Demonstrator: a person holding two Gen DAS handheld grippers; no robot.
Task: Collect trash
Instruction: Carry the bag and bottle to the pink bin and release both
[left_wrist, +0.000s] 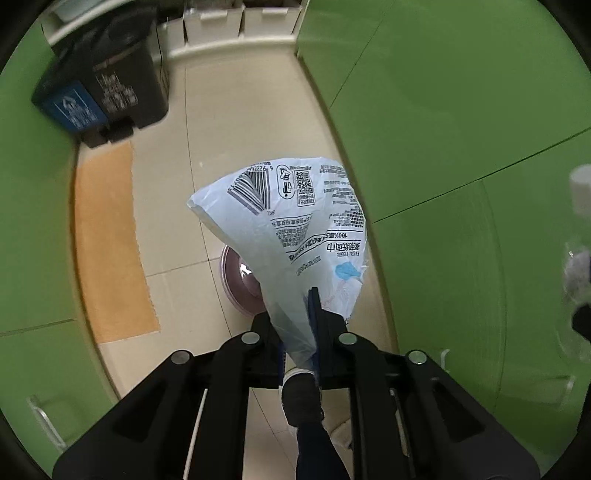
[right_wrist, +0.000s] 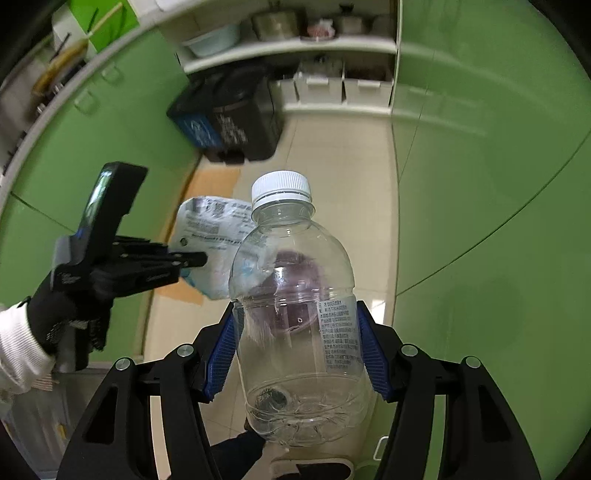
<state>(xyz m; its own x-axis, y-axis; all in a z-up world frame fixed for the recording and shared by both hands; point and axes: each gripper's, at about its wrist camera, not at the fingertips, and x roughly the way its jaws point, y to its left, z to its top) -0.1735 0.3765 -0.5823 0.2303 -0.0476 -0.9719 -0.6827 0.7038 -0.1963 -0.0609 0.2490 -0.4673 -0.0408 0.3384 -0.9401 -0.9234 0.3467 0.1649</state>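
Observation:
My left gripper (left_wrist: 295, 317) points down at the floor and is shut on a white plastic tissue wrapper (left_wrist: 295, 221) with a barcode and black print, which fans out beyond the fingers. My right gripper (right_wrist: 297, 310) also points down, its blue pads (right_wrist: 221, 354) pressed on both sides of an empty clear plastic bottle (right_wrist: 291, 236) with a white cap (right_wrist: 280, 186). The right wrist view shows the left gripper (right_wrist: 192, 260) at the left with the wrapper (right_wrist: 210, 229), held by a black-gloved hand (right_wrist: 55, 314).
Two-part black and blue trash bins (left_wrist: 99, 85) (right_wrist: 229, 118) stand on the tiled floor at the far left, against green cabinets (left_wrist: 461, 110). An orange mat (left_wrist: 110, 240) lies before them. A round purple object (left_wrist: 236, 280) sits on the floor below the wrapper. A shoe (left_wrist: 301, 395) shows underneath.

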